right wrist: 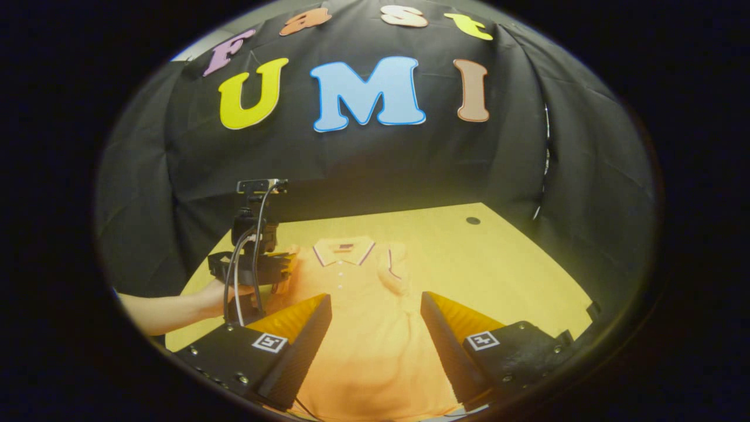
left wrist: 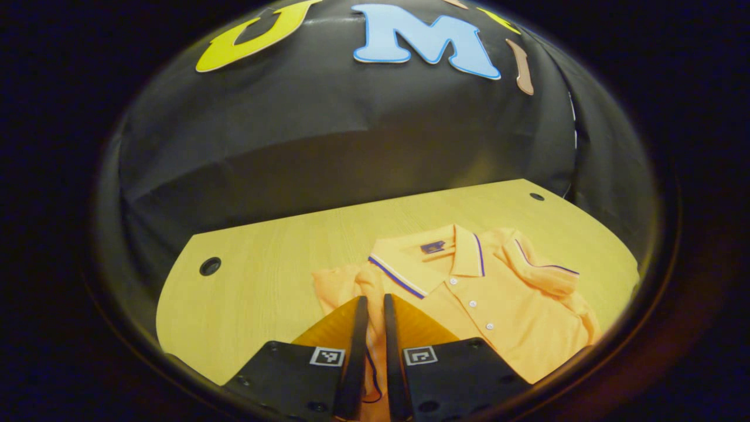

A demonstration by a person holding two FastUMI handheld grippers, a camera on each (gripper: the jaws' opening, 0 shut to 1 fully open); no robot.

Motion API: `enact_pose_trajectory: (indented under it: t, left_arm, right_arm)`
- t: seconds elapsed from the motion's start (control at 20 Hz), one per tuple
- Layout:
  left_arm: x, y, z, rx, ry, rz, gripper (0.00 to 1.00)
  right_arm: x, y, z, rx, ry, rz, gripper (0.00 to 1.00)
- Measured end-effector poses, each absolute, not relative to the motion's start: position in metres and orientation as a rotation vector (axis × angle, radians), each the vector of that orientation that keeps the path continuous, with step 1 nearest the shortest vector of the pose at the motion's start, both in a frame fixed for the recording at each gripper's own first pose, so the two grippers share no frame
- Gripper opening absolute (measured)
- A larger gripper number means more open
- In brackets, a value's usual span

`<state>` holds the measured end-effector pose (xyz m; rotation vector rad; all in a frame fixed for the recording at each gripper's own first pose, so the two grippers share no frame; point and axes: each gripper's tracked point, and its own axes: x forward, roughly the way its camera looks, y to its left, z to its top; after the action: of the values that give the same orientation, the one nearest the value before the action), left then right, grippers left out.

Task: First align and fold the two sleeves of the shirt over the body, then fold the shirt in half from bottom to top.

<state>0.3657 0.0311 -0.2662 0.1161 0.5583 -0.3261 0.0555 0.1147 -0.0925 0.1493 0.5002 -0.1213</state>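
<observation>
The orange polo shirt (right wrist: 363,328) lies flat on the table (right wrist: 498,275), front side up, its long axis running from the hem near the right tongs to the collar (right wrist: 343,251) at the far end, toward the black cloth wall (right wrist: 363,170). In the left gripper view the collar (left wrist: 436,258) has dark and white striped edging, a row of white buttons (left wrist: 471,303) runs down the placket, and a small dark label (left wrist: 432,247) sits inside the neck; its writing is too small to read. The sleeve (left wrist: 539,264) on the right of that view is folded in over the chest, its striped cuff showing. The other sleeve (left wrist: 337,284) lies bunched just ahead of the left tongs (left wrist: 375,305), whose fingers are pressed nearly together on a strip of orange cloth with a dark edge between them. In the right gripper view the left tongs (right wrist: 275,266) are held by a hand (right wrist: 214,296) at the shirt's left shoulder, with cables running up to a small camera (right wrist: 262,186). The right tongs (right wrist: 375,316) are spread wide over the lower body of the shirt, gripping nothing. The table is light wood with round holes (left wrist: 210,266) near its far corners.
</observation>
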Motion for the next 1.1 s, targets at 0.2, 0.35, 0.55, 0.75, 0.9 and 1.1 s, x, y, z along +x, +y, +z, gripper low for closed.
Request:
enact_pose_trajectory:
  t: [0.2, 0.35, 0.55, 0.75, 0.9, 1.1]
  left_arm:
    - [0.351, 0.029, -0.259, 0.093, 0.547, -0.331, 0.38]
    - [0.326, 0.025, -0.251, 0.079, 0.547, -0.335, 0.50]
    - [0.282, 0.026, -0.235, 0.078, 0.531, -0.318, 0.63]
    - [0.222, 0.026, -0.228, 0.064, 0.542, -0.287, 0.66]
    - [0.169, 0.027, -0.226, 0.044, 0.551, -0.251, 0.73]
    - [0.107, 0.028, -0.230, 0.018, 0.573, -0.204, 0.86]
  right_arm:
    - [0.045, 0.109, -0.095, 0.154, 0.499, -0.106, 0.94]
    - [0.033, 0.103, -0.098, 0.150, 0.495, -0.092, 0.95]
    - [0.013, 0.094, -0.103, 0.144, 0.484, -0.061, 0.95]
    - [-0.016, 0.079, -0.118, 0.114, 0.495, -0.014, 0.95]
    - [-0.037, 0.067, -0.134, 0.090, 0.510, 0.019, 0.95]
    - [-0.059, 0.053, -0.156, 0.044, 0.536, 0.044, 0.95]
